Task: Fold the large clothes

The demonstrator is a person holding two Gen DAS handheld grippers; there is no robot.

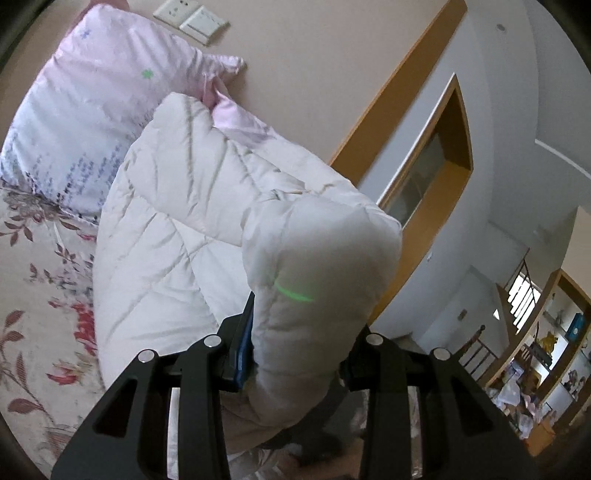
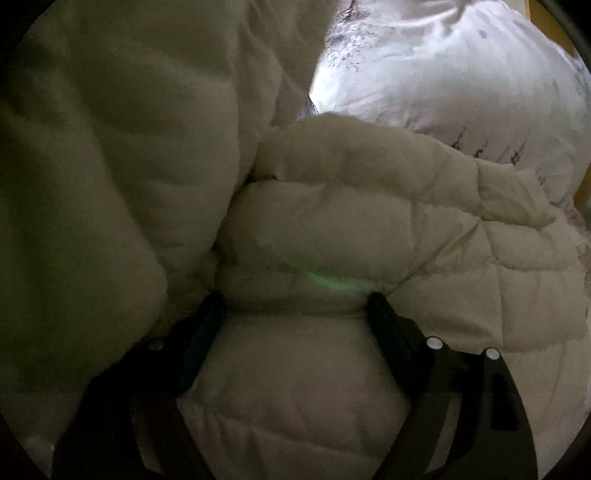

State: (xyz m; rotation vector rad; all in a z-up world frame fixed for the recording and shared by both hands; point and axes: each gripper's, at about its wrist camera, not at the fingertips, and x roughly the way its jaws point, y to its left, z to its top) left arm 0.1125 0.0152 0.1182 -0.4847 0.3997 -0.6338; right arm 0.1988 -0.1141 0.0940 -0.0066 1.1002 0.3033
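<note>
A large cream quilted puffer jacket [image 1: 177,229] lies bunched on a floral bed sheet [image 1: 33,295]. My left gripper [image 1: 295,339] is shut on a thick puffy fold of the jacket and holds it raised above the bed. In the right wrist view the same jacket [image 2: 332,221] fills most of the frame. My right gripper [image 2: 295,310] is shut on another padded fold of it, with the cloth bulging between and over the fingers. The fingertips of both grippers are hidden by the padding.
A pink and white patterned pillow [image 1: 92,99] lies at the head of the bed, beside the jacket; it also shows in the right wrist view [image 2: 443,74]. A beige headboard wall with switch plates [image 1: 192,18] stands behind. A wood-framed door [image 1: 436,155] and cluttered shelves [image 1: 546,354] are to the right.
</note>
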